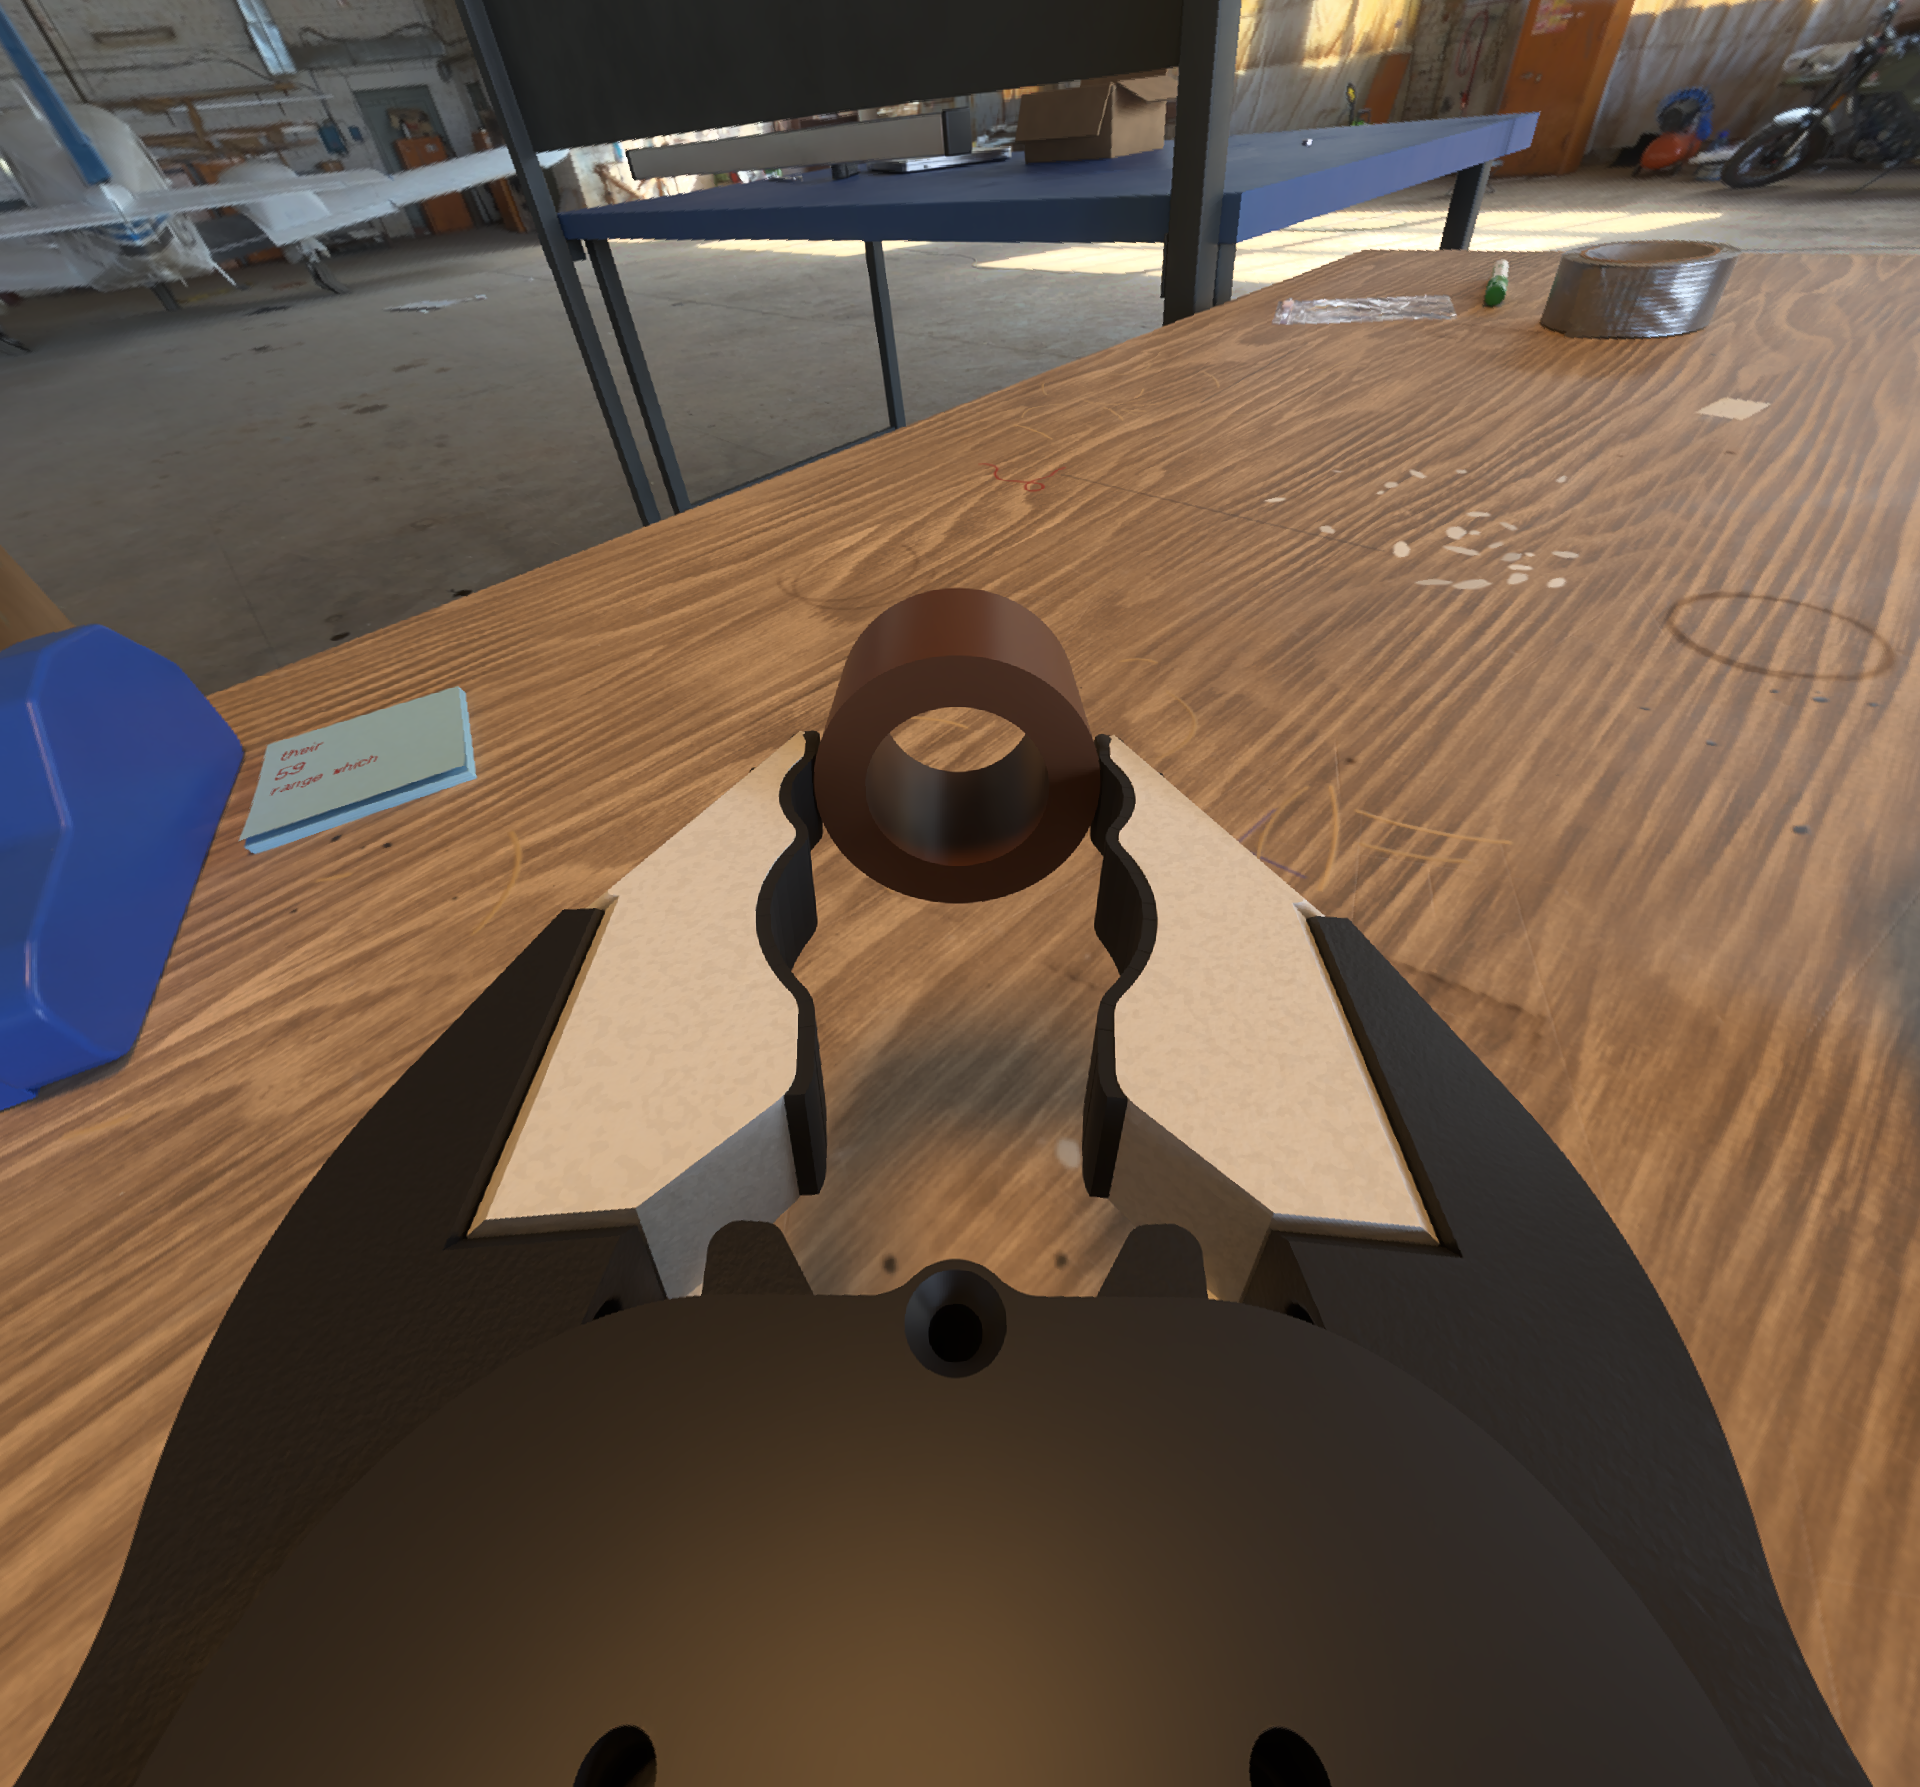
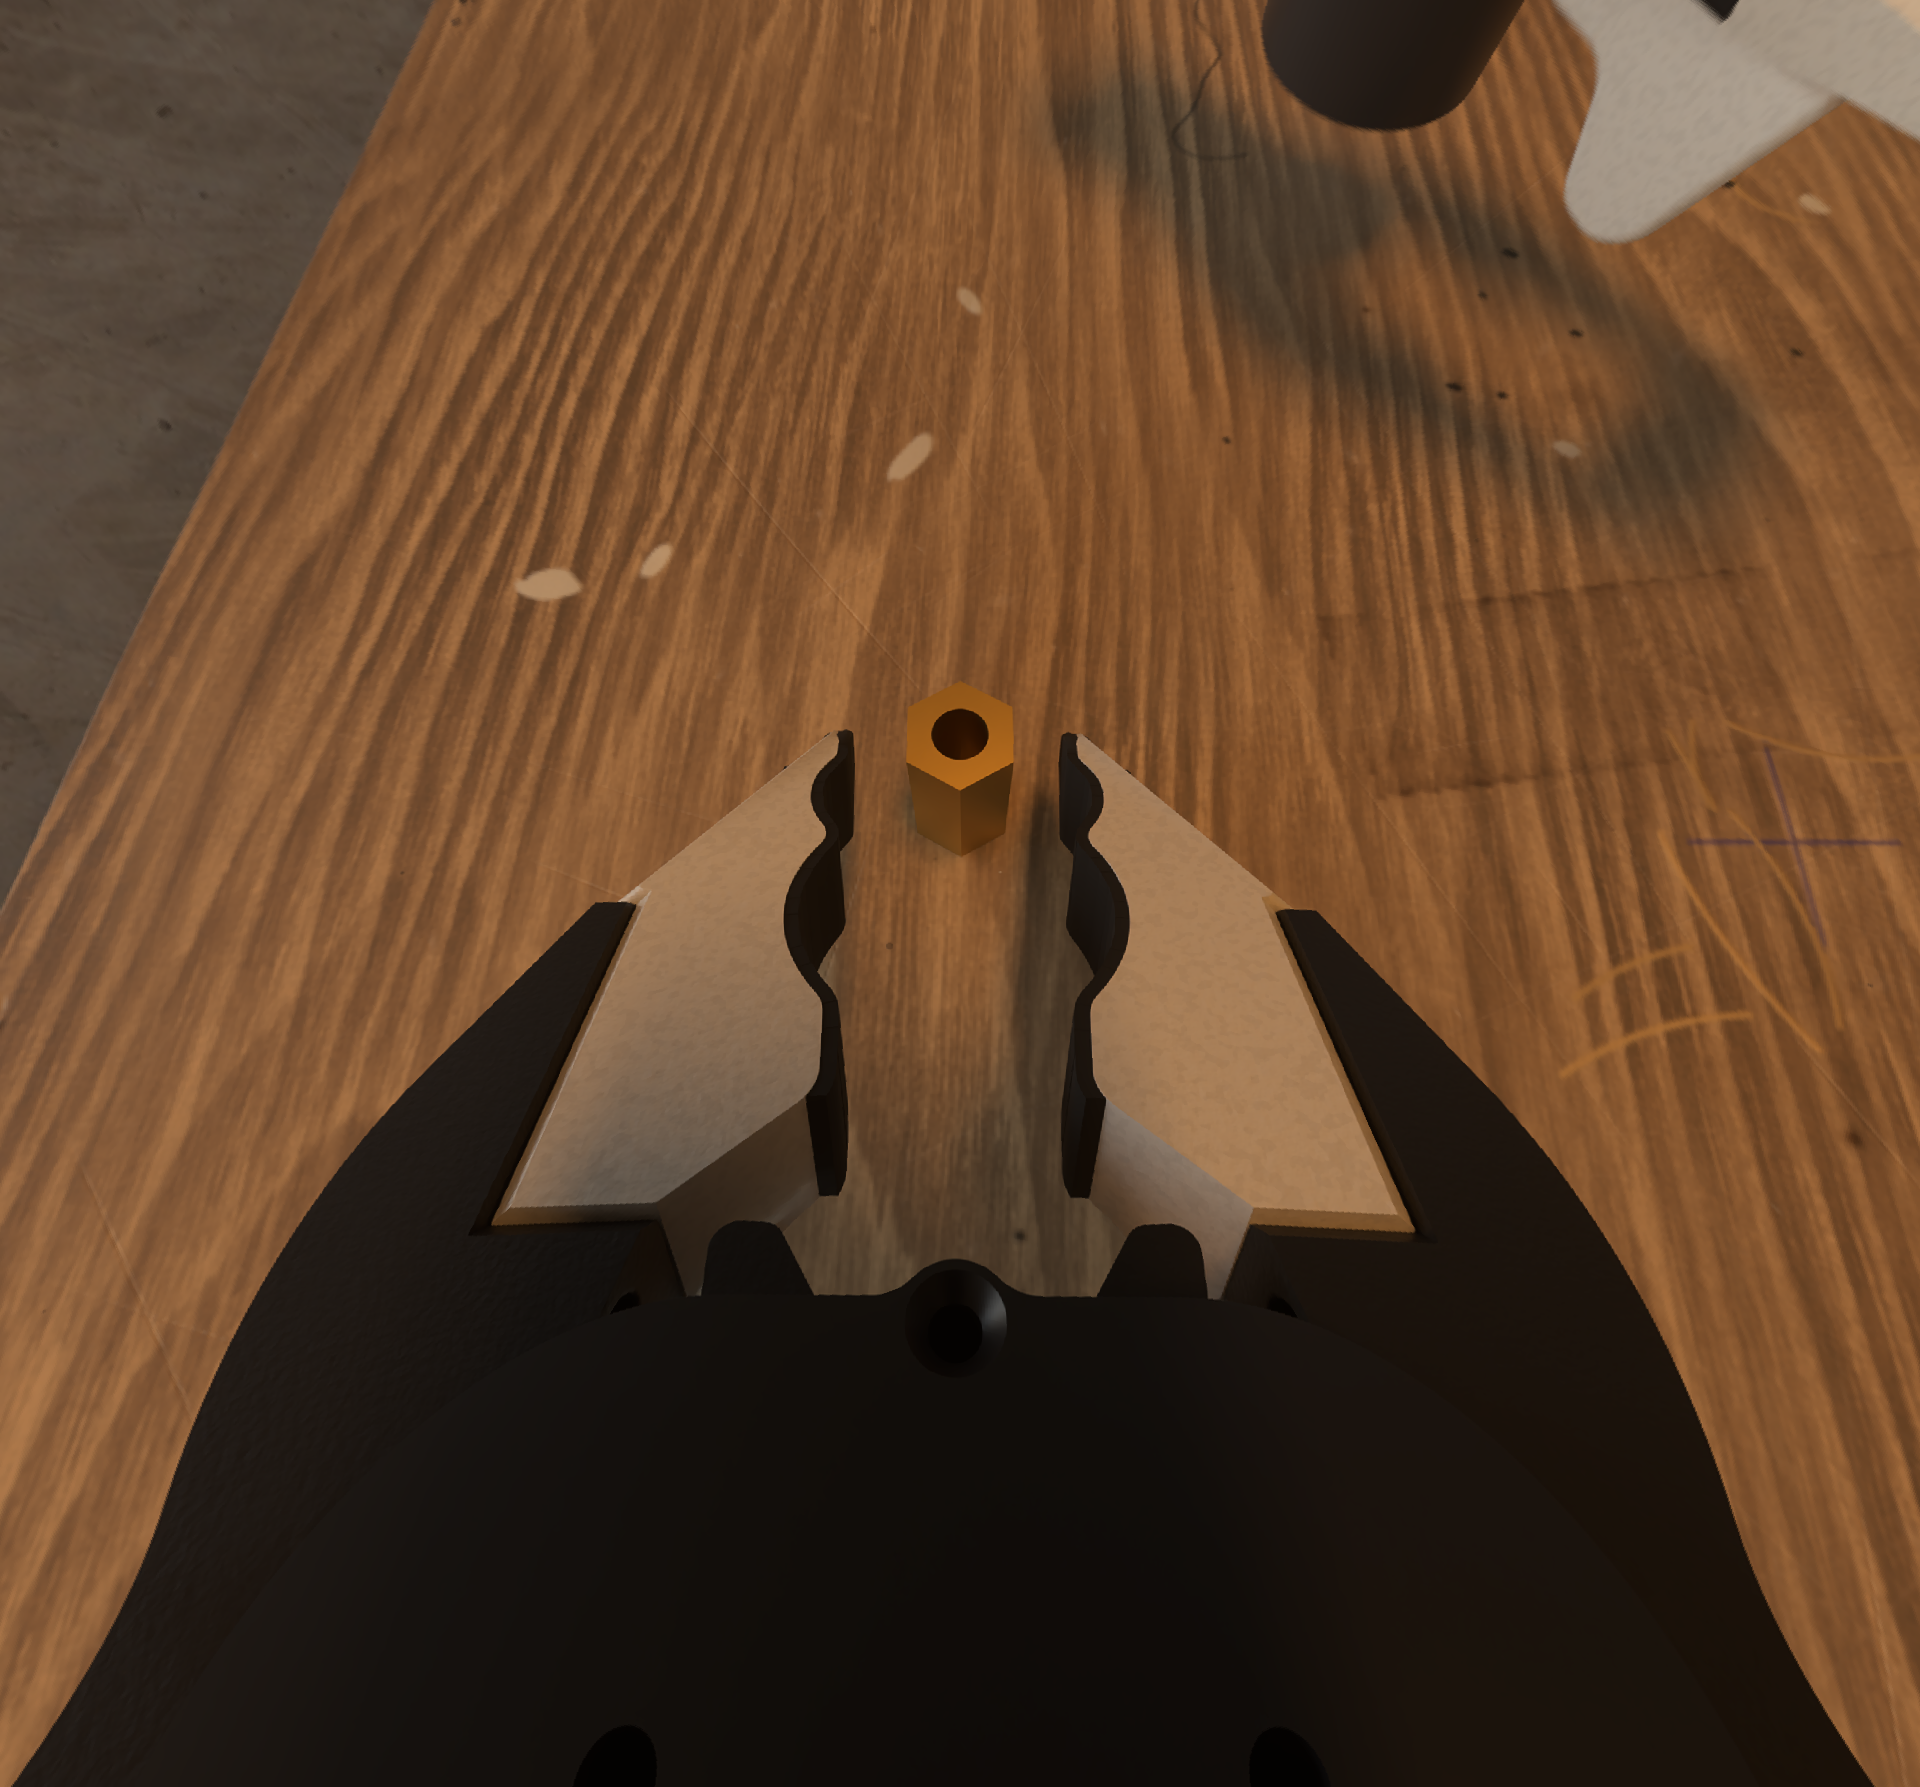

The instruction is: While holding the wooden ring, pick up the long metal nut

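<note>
The left tongs (image 1: 956, 802) pinched the wooden ring (image 1: 956, 750), while the right tongs (image 2: 956, 781), spread, straddled the upright long metal nut (image 2: 959, 767) on the table (image 2: 1351, 698).

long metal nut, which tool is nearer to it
Right. The right tool has its open fingertips on either side of the upright long metal nut. The left tool is farther off above the table, holding the wooden ring.
</note>
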You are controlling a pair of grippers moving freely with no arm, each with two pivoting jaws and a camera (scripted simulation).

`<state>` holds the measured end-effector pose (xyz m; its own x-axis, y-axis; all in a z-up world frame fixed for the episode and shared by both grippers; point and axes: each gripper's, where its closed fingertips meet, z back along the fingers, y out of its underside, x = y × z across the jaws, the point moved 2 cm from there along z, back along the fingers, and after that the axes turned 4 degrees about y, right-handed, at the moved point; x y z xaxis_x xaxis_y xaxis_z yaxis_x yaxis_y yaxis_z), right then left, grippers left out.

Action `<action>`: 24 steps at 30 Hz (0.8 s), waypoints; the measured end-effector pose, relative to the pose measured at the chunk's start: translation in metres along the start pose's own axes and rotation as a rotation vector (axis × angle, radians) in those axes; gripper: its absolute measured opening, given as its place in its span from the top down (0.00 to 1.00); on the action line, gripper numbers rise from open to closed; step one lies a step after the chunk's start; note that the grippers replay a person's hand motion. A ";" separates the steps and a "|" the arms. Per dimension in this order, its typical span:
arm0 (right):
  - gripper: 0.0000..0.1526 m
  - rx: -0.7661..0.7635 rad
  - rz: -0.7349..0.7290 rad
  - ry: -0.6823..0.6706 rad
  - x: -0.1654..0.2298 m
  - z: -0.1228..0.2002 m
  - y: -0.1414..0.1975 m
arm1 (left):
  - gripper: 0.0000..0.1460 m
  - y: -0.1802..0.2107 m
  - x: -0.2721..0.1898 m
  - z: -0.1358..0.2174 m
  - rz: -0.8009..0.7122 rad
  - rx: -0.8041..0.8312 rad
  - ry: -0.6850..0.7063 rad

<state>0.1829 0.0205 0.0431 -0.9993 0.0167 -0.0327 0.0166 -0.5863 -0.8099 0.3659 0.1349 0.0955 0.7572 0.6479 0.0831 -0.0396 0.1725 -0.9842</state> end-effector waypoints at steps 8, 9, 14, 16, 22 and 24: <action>0.85 0.072 -0.002 -0.012 0.000 -0.009 0.005 | 0.64 0.002 -0.001 -0.003 0.008 0.024 0.016; 0.87 0.074 -0.005 -0.015 0.000 -0.009 0.006 | 0.64 0.002 -0.001 -0.003 0.007 0.025 0.016; 0.87 0.054 -0.024 -0.043 -0.002 0.003 0.003 | 0.64 0.002 -0.001 -0.003 0.000 0.023 0.014; 0.87 0.028 -0.010 -0.037 -0.008 0.019 -0.005 | 0.64 0.002 -0.001 -0.003 0.001 0.022 0.014; 0.87 -0.030 0.046 0.101 -0.065 0.109 -0.037 | 0.64 0.003 -0.001 -0.004 0.002 0.033 0.019; 0.87 -0.025 0.040 0.144 -0.089 0.137 -0.041 | 0.64 0.003 -0.002 -0.005 -0.001 0.040 0.021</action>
<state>0.2671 -0.0673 0.1594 -0.9828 0.1106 -0.1477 0.0593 -0.5686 -0.8205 0.3679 0.1307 0.0912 0.7707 0.6321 0.0804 -0.0644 0.2029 -0.9771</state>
